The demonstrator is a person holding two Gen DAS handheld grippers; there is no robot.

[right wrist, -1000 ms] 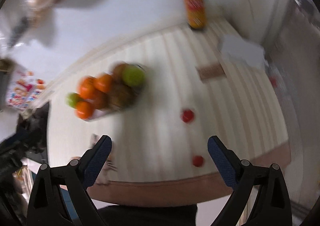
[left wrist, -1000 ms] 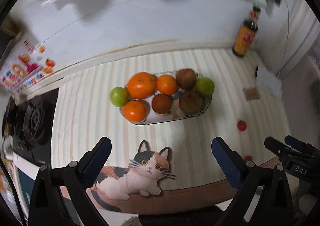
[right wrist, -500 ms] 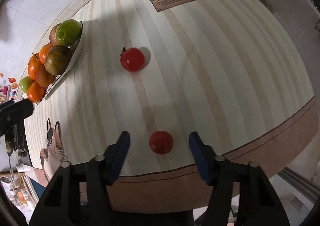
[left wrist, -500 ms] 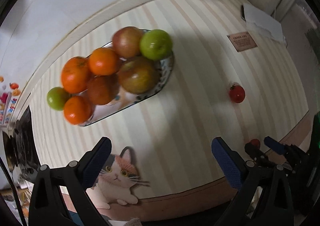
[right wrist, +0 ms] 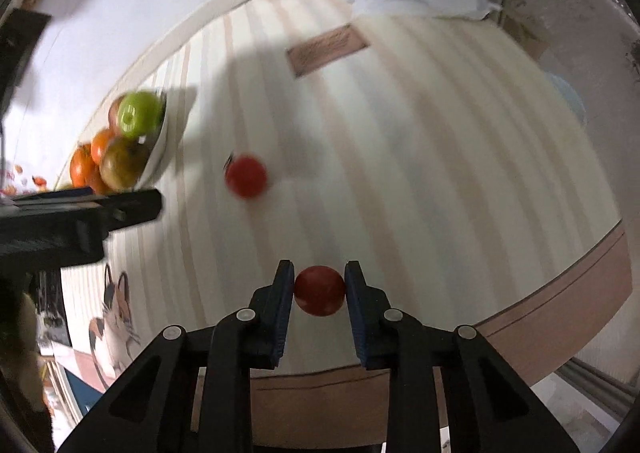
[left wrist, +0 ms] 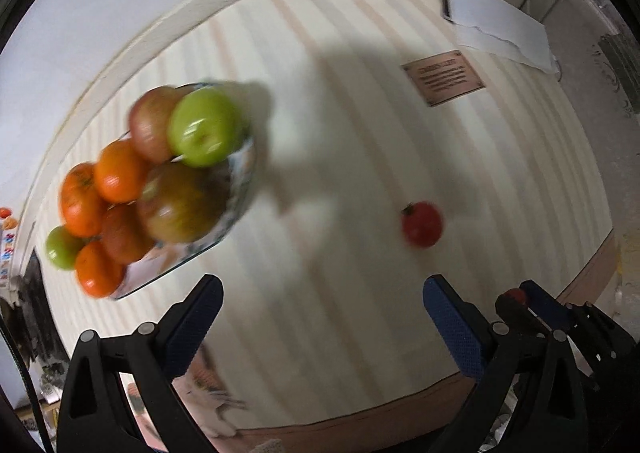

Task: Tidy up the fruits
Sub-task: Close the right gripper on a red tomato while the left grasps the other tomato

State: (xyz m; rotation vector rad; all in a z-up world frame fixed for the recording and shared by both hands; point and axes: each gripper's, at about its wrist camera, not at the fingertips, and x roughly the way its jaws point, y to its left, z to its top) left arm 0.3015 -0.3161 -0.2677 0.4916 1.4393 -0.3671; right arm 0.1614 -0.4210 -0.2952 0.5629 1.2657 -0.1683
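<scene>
The right gripper [right wrist: 319, 289] pinches a small red tomato [right wrist: 319, 290] at 6 o'clock near the table edge. Another tomato [right wrist: 245, 176] lies loose at 10 o'clock — the fruit dish [right wrist: 157, 153] beyond. The left gripper [left wrist: 322, 313] gapes wide, empty.

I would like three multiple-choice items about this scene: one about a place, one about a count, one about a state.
1. Where does the loose tomato lie?
A. on the striped mat, right of the fruit dish
B. inside the fruit dish
C. on the white paper

2. How many green apples show in the left wrist view?
A. one
B. two
C. four

3. What is the state of the right tongs?
A. wide open and empty
B. closed on a tomato
C. closed on an orange

Answers:
1. A: it rests on the mat, apart from the fruit dish.
2. B: one on top, one at the far left.
3. B: the held tomato sits between both blue pads.
</scene>
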